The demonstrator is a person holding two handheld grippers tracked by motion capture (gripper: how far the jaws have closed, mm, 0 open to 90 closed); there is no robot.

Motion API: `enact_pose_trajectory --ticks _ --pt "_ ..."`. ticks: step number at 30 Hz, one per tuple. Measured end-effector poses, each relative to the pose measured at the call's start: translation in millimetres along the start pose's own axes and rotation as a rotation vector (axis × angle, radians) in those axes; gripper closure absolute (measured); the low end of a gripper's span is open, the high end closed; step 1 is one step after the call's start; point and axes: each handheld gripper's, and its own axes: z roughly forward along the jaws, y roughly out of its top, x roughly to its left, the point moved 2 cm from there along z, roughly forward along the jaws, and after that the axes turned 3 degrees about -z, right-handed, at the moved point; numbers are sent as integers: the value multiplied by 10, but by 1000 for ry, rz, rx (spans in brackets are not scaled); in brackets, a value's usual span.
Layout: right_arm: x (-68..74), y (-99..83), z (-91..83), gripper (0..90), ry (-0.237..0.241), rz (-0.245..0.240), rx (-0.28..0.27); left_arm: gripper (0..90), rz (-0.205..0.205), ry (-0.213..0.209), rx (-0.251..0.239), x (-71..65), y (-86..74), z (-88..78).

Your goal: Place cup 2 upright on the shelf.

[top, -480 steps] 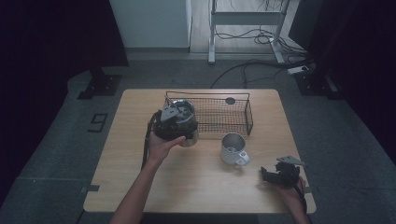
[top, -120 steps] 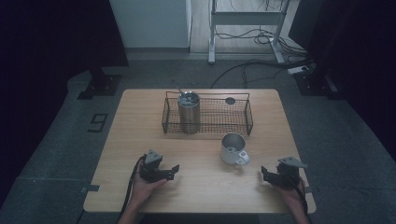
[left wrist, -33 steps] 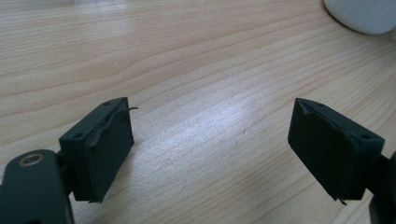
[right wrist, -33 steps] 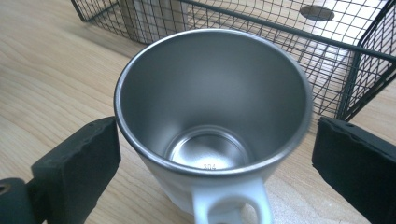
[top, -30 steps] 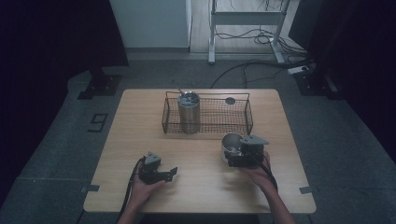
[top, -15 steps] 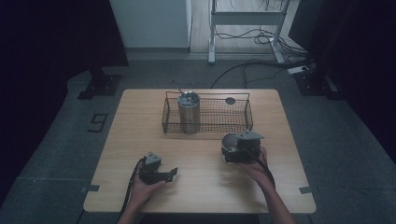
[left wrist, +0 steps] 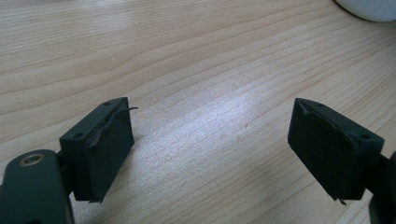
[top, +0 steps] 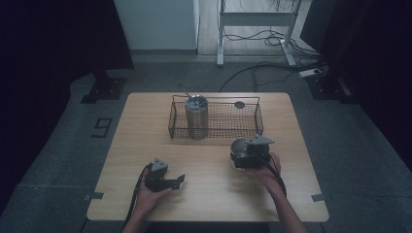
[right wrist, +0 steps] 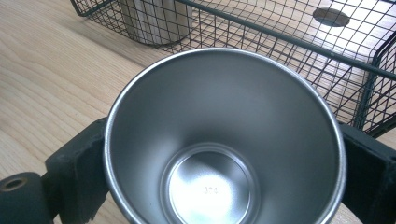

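Presently: R gripper (right wrist: 224,154) closing round steel cup (right wrist: 219,140), near-right of table (top: 145,121).
Jaws have just been closing, one at each side of cup wall, seemingly pressing it; cup upright, mouth up, for a side grip. L gripper (top: 176,181) idle near-left, jaws apart in its view, nothing between. Wire basket (top: 252,116) far-centre holds steel tumbler (top: 196,116) at its left end; prob. cup's destination.

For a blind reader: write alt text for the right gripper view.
A steel cup, empty and seen from above, sits between the right gripper's black jaws, which have just been closing on it. Behind stands a wire basket on the wooden table.
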Motion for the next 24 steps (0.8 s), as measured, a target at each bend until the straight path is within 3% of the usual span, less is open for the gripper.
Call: enact_pose_trajectory --ticks 14,19,24 --pt "-10 21 -104 62 -2 9 -32 145 -3 -4 3 2 -2 10" --pt "4 81 -202 62 39 17 -52 145 -4 -7 2 -1 -1 7" --pt "14 167 -318 63 37 2 -80 145 -2 -13 -1 -20 12 -7"
